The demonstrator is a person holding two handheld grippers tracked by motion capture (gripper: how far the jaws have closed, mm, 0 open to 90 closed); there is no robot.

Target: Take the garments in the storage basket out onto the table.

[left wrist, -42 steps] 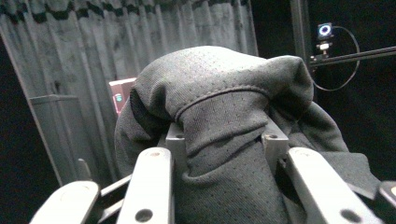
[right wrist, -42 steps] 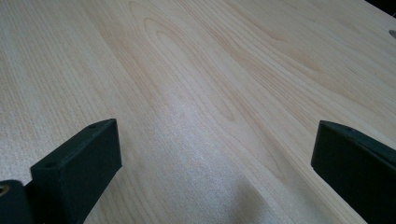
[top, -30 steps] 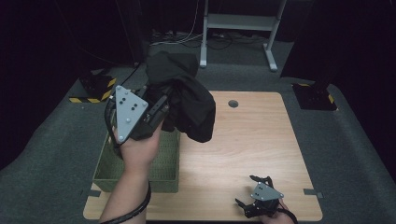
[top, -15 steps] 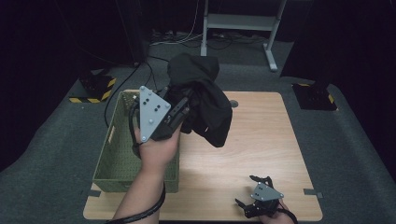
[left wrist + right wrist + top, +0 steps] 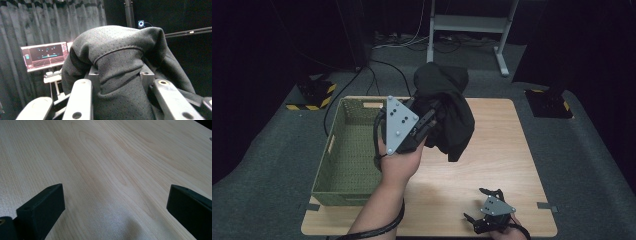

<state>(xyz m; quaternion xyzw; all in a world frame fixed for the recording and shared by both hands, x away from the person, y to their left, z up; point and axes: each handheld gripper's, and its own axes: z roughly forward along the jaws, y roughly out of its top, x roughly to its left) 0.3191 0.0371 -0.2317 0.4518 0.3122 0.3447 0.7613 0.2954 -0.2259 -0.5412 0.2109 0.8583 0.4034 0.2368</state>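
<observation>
The left tool point(image 5: 117, 82) is clamped on a black cloth point(image 5: 120, 57), which bulges up and drapes over both jaws. Behind it hangs a grey curtain point(image 5: 37, 22), with a lit screen point(image 5: 43, 55) at left.

The left gripper point(image 5: 424, 120) was raised on an outstretched forearm, jaws clamped on a dark cloth point(image 5: 447, 112) that hung from them. The right gripper point(image 5: 484, 220) sat low at the near edge, jaws spread wide apart.
</observation>
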